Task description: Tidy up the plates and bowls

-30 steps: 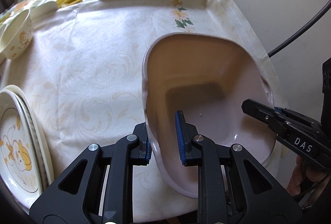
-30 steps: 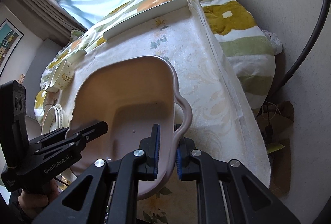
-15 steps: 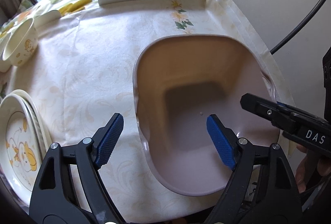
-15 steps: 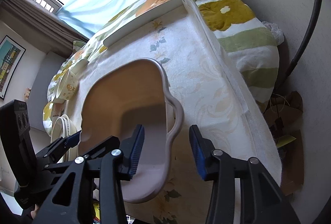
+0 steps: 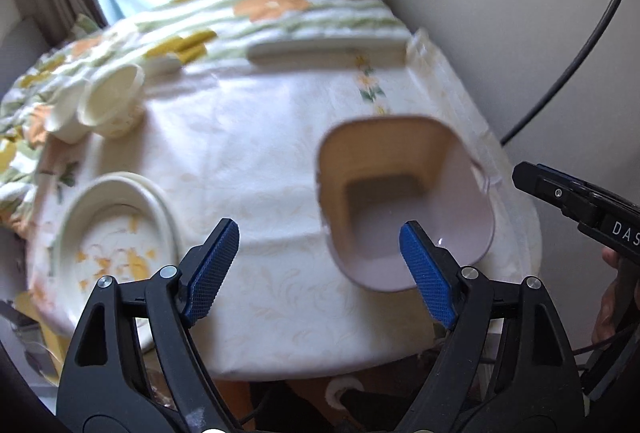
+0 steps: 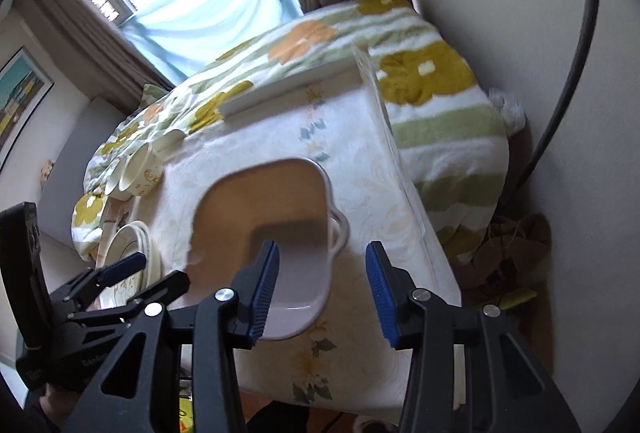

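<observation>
1. One pink basin (image 5: 404, 201) sits on the table (image 5: 260, 161), long axis toward the window, right of the plate stack (image 5: 116, 233).
2. Two bowls (image 5: 112, 101) beyond the plates.
3. Left gripper (image 5: 320, 265) wide, empty; right gripper (image 6: 320, 287) parted, empty.

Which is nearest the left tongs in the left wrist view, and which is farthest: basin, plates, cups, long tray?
From the left tongs:
1. Basin, just ahead on the right, by the right-hand pad.
2. Plates, stacked on the left near the table's front edge; close to the basin in rank.
3. Cups, far left, lying on their sides.
4. Long tray, along the table's far edge.
</observation>
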A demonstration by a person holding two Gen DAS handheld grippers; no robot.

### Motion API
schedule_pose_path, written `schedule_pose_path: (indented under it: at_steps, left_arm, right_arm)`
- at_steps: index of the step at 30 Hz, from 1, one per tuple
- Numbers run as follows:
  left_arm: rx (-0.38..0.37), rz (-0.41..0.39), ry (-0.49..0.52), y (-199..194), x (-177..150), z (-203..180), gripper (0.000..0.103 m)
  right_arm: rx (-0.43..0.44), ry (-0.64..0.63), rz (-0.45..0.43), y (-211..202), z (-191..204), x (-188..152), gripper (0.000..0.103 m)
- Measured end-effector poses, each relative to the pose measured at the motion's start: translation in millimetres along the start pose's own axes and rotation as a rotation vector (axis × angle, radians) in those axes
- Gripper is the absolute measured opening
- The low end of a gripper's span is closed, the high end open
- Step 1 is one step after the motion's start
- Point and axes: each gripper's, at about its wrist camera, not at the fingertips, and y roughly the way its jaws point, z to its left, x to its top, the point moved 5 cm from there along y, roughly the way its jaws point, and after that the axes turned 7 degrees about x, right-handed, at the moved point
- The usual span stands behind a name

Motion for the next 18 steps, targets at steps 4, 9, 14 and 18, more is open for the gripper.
schedule_pose_path:
  at_steps: [4, 9, 14, 18]
  left_arm:
    - [0.08, -0.13, -0.051, -58, 15, 34, 0.094]
    - [0.203, -0.232, -0.102, -96, 38, 88, 0.103]
    - [0.266, -0.221, -0.185, -94, 54, 160, 0.103]
    - [0.253, -0.178, -0.248, -77, 69, 215, 0.103]
  right_arm:
    - [0.054, -0.126, -0.061, -27, 41, 22, 0.042]
    - [0.167, -0.23, -0.111, -34, 102, 56, 0.098]
    - [0.178, -0.326, -0.094, -14, 161, 88, 0.098]
    - [0.165, -0.349, -0.065, 19, 198, 110, 0.098]
